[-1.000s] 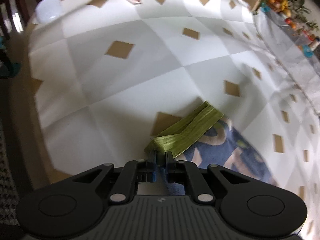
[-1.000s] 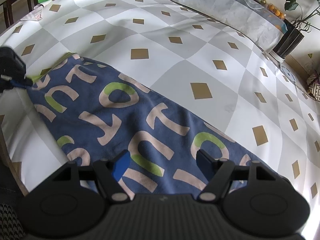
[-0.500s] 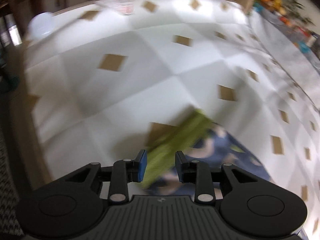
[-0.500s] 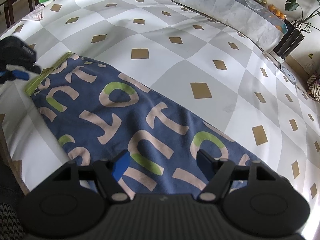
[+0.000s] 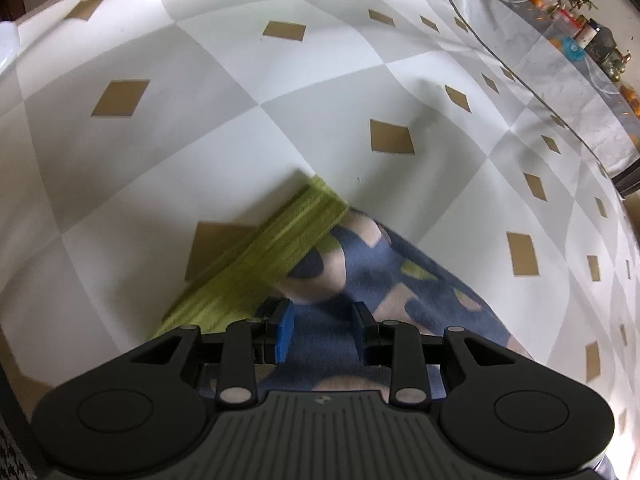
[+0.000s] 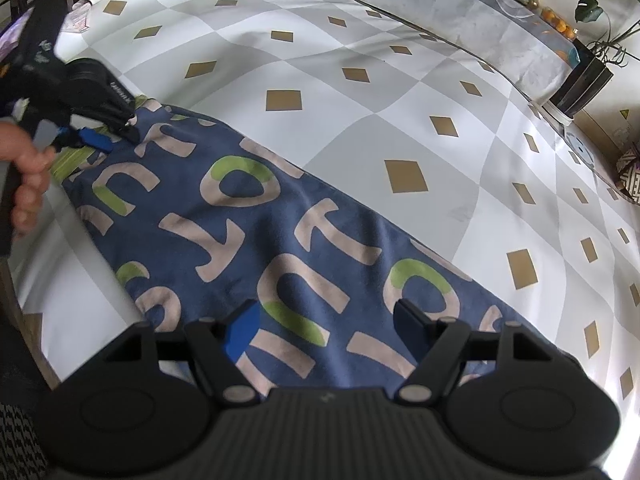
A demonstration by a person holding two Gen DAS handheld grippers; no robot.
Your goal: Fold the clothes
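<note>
The left gripper has let go of the green ribbed hem band it was pinching a second ago: its jaws have just been opening and now stand apart over the cloth, the blue pad beside the band's near end and nothing clamped between them. In the right wrist view the same gripper hangs just over the left end of the garment, with the person's hand on its handle. The band, bunched up a second ago, now lies flat and straight along that end. I read this as a smoothing step just done, so the piece is laid out for the next fold.

The navy blue knit garment with beige and green letters lies spread in a long strip on the white and grey checked tablecloth with tan diamonds, from the near right to the left end where the green band finishes it. The right gripper hovers over its near part with jaws wide open, gripping nothing; the cloth beneath looks flat.

As for containers, a dark square plant pot at the far right holds a leafy green plant. Small jars and bottles stand along the far sideboard; what is in them is too small to tell
</note>
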